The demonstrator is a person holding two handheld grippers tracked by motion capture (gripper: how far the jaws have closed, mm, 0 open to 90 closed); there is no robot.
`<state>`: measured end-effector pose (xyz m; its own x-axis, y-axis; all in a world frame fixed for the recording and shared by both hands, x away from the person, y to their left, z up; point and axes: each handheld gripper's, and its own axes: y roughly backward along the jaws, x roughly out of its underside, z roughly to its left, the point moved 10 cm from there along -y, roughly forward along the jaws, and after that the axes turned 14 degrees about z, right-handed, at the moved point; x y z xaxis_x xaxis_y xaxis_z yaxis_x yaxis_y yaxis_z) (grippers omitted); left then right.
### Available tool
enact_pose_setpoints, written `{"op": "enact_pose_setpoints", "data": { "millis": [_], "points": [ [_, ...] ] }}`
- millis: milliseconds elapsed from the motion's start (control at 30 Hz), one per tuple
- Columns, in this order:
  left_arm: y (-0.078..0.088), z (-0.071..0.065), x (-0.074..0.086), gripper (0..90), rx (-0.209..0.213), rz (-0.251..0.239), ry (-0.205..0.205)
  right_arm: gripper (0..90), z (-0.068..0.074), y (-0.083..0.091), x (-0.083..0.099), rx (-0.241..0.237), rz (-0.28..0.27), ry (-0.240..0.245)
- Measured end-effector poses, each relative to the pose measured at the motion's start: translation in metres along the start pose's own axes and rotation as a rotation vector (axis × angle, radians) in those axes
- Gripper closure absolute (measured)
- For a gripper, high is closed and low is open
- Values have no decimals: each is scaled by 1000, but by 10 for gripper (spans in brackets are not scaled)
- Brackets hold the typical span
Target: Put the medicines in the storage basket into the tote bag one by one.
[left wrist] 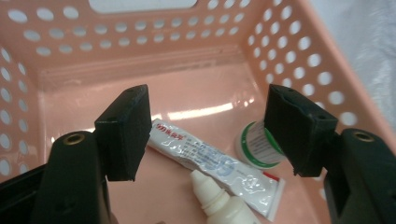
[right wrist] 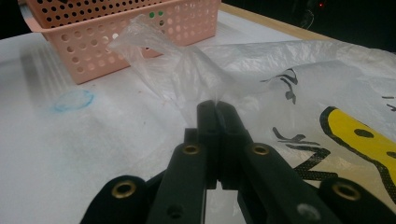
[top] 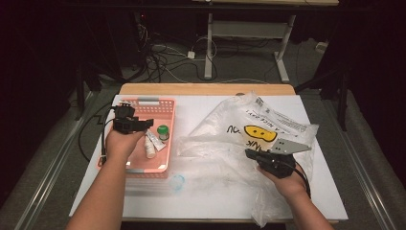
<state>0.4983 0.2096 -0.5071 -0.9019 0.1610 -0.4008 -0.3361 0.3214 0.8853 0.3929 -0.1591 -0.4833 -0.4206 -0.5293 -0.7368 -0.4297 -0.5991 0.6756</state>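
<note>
A pink perforated basket (top: 165, 103) stands at the table's left. In it lie a white tube (left wrist: 219, 165), a small white dropper bottle (left wrist: 219, 200) and a round jar with a green lid (left wrist: 257, 144). My left gripper (left wrist: 208, 126) hovers inside the basket (left wrist: 140, 37) just above the tube, jaws apart with nothing pressed between them. In the high view it (top: 139, 125) is over the basket's left half. A clear plastic bag (top: 239, 129) with a yellow smiley print is spread on the right. My right gripper (right wrist: 217, 109) is shut on a pinched fold of the bag (right wrist: 187, 60).
A white sheet (top: 201, 191) covers the table, and a faint blue ring (top: 177, 182) is marked on it near the basket's front corner. A wooden edge (top: 206, 89) runs along the far side. Cables and desk legs (top: 208, 48) stand on the floor beyond.
</note>
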Motion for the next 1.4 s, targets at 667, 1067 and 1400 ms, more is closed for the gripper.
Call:
{"op": "enact_pose_setpoints", "data": {
  "millis": [667,1067,1400],
  "points": [
    [-29,23,22,885,-193,238,42,900,4,1,1,1,4,18],
    [-40,17,14,884,-180,240,22,900,4,-1,2,4,10,24],
    [-42,14,0,884,-143,219,7,900,3,-2,4,6,18,19]
  ]
}}
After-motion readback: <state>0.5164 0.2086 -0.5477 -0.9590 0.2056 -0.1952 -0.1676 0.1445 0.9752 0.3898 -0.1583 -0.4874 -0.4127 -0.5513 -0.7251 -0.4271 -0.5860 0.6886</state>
